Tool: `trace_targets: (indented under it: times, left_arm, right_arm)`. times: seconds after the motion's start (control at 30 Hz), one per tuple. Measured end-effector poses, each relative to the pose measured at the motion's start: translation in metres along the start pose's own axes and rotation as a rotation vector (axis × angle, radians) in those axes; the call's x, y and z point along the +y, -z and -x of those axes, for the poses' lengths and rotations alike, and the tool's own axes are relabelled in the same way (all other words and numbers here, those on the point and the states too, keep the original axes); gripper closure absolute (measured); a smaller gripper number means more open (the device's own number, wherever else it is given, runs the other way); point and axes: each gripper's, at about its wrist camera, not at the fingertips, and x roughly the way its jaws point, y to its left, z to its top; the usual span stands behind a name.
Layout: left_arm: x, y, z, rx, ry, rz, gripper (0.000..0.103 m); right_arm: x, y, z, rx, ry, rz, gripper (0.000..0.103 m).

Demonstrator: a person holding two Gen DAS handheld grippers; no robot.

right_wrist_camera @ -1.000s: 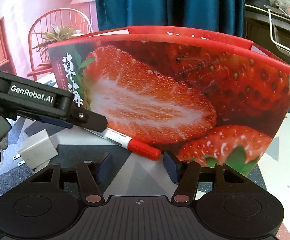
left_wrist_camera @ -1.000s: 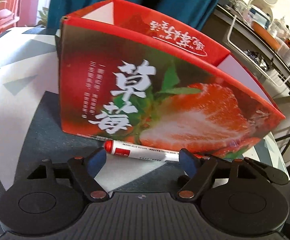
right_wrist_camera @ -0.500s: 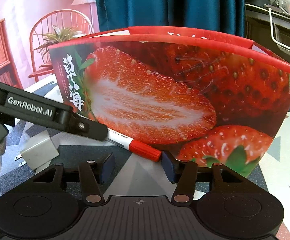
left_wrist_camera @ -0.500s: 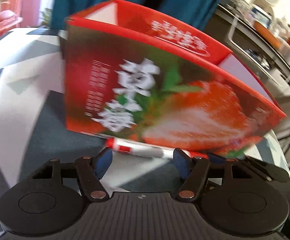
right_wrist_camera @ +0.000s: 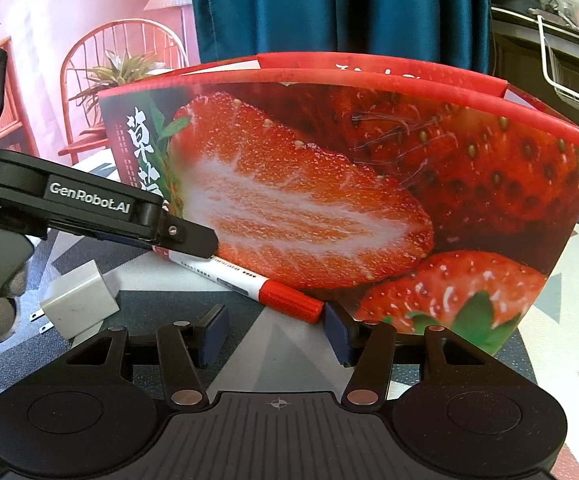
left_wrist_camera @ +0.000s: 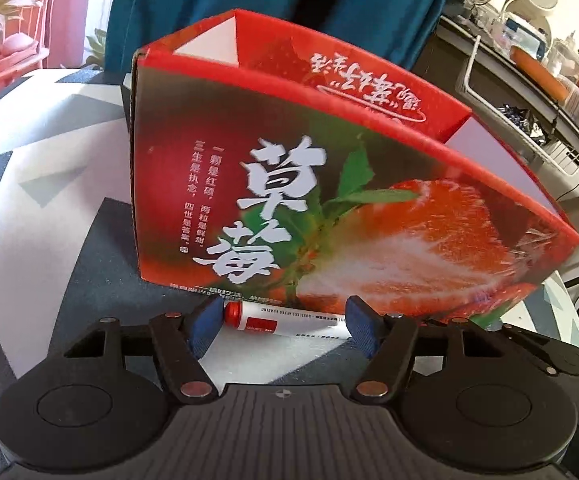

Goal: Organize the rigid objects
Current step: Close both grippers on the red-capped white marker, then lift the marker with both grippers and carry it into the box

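Observation:
A white marker with a red cap (left_wrist_camera: 285, 322) lies on the table against the foot of a red strawberry-print cardboard box (left_wrist_camera: 329, 200). My left gripper (left_wrist_camera: 283, 326) is open, its blue pads on either side of the marker's end, low over the table. In the right wrist view the marker (right_wrist_camera: 249, 280) runs slantwise with its red cap (right_wrist_camera: 291, 302) near my right gripper (right_wrist_camera: 275, 332), which is open and empty just in front of it. The left gripper's black finger (right_wrist_camera: 181, 234) covers the marker's far end. The box (right_wrist_camera: 369, 200) fills the view behind.
A white plug adapter (right_wrist_camera: 79, 304) lies on the table left of my right gripper. The tabletop (left_wrist_camera: 49, 240) has a grey and white geometric pattern. A wire rack with kitchen items (left_wrist_camera: 529, 80) stands at the right. A blue curtain hangs behind the box.
My left gripper has moved forward and narrowed around the marker's end, with pads now beside it. My right gripper has crept slightly closer to the red cap.

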Motion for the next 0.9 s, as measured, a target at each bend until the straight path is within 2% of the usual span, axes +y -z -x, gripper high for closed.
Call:
trace_targets:
  times: [0.23,0.5,0.73,0.9]
  left_arm:
    - [-0.009,0.001,0.012,-0.016,0.005,-0.019,0.034]
    - [-0.025,0.002,0.040,-0.061,0.022,-0.031,0.034]
    - [-0.048,-0.001,0.069,-0.147,0.006,-0.099,0.034]
    - [-0.054,-0.005,0.086,-0.199,0.004,-0.108,0.034]
  right_arm:
    - [-0.002,0.001,0.004,-0.010,0.019,-0.025,0.062]
    - [-0.001,0.002,0.029,-0.043,0.027,-0.035,0.062]
    - [0.003,-0.011,0.065,-0.149,0.046,-0.031,0.061]
    - [0.005,-0.020,0.086,-0.214,0.051,-0.023,0.061]
